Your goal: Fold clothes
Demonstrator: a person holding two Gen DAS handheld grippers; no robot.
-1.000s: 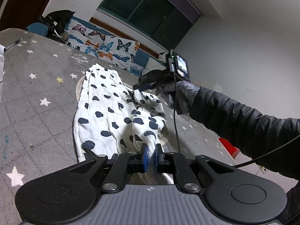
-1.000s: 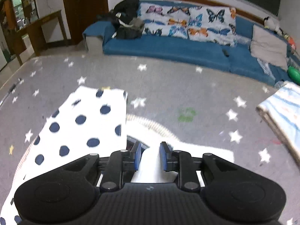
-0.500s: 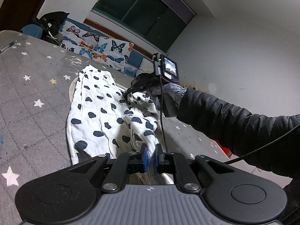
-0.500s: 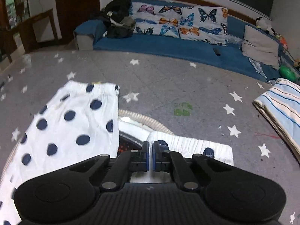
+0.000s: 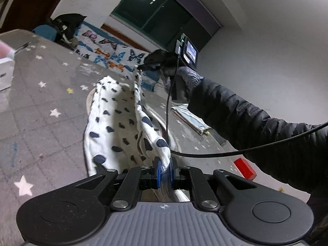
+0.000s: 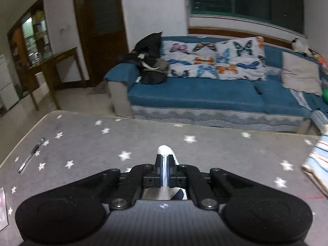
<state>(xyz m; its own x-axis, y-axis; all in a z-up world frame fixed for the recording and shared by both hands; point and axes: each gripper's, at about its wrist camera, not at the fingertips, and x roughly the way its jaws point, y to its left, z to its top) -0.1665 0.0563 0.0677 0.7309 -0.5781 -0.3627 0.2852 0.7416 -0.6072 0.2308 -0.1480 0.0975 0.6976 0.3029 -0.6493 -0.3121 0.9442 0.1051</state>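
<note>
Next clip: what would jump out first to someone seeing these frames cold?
The white garment with dark blue spots is strung between both tools: the left hand-held gripper is shut on its near end, and the right hand-held gripper lifts the far edge above the grey star-printed tabletop. Behind it sits a blue sofa with butterfly-print cushions, and a blue-and-white striped folded cloth lies at the table's right edge.

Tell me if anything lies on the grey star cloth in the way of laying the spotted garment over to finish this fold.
Nothing visible blocks it. Both grippers, left and right, pinch the spotted garment. The pen and striped folded cloth lie off at the table's sides.
</note>
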